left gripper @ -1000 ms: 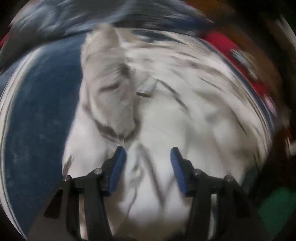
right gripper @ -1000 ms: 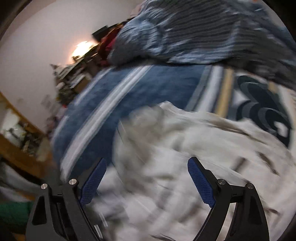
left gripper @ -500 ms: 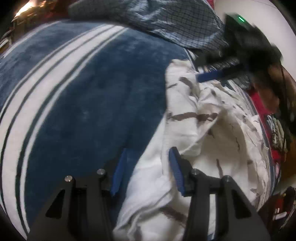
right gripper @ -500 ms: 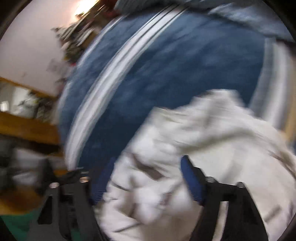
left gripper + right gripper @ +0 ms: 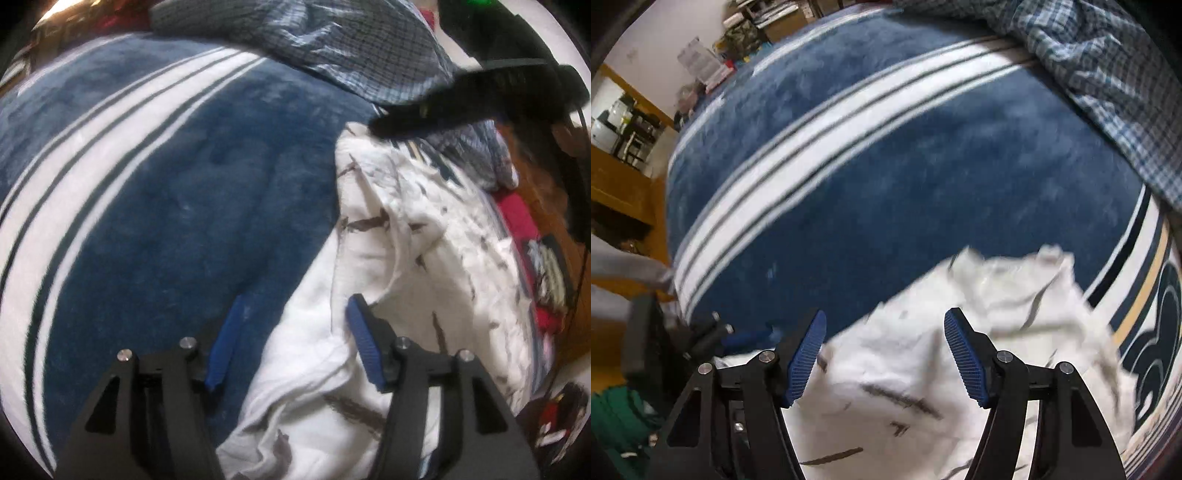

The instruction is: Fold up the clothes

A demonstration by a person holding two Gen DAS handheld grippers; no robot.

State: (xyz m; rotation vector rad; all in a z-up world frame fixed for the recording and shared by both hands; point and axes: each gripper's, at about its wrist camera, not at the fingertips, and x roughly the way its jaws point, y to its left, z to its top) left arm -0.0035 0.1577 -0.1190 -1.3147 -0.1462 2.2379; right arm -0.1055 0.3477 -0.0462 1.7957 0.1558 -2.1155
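Cloth decides the move: the white garment [image 5: 388, 258] lies crumpled on the blue striped blanket [image 5: 166, 184], its long axis running away from the left gripper [image 5: 291, 332], whose fingers stand wide over its near edge, holding nothing. The right gripper [image 5: 882, 354] hovers wide too, above the far end (neither looks clearly nearer). Bare blanket offers spreading room; the plaid shirt [image 5: 351, 48] crowds the far side.

Blue striped blanket [image 5: 155, 206], white garment [image 5: 388, 258], plaid shirt [image 5: 332, 48]
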